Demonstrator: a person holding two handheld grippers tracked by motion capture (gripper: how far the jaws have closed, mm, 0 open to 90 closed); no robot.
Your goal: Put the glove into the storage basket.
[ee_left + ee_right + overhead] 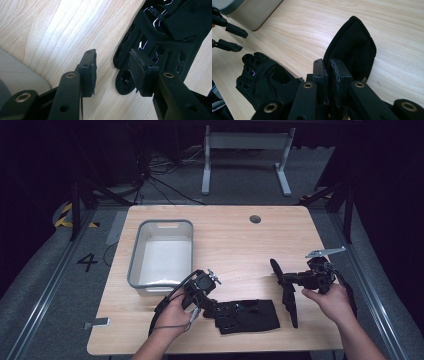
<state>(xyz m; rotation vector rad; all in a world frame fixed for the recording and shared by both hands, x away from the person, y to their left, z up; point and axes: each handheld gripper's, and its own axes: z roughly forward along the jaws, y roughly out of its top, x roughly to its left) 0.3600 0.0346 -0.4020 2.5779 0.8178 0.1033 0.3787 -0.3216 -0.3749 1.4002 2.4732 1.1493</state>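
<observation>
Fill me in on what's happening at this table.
A person works two hand-held grippers over a wooden table. The right gripper is shut on the edge of one black glove, holding it up on edge. The left gripper is open, its jaws standing either side of the finger end of a second glove that lies flat. A grey bin sits behind the left hand, with nothing in it.
</observation>
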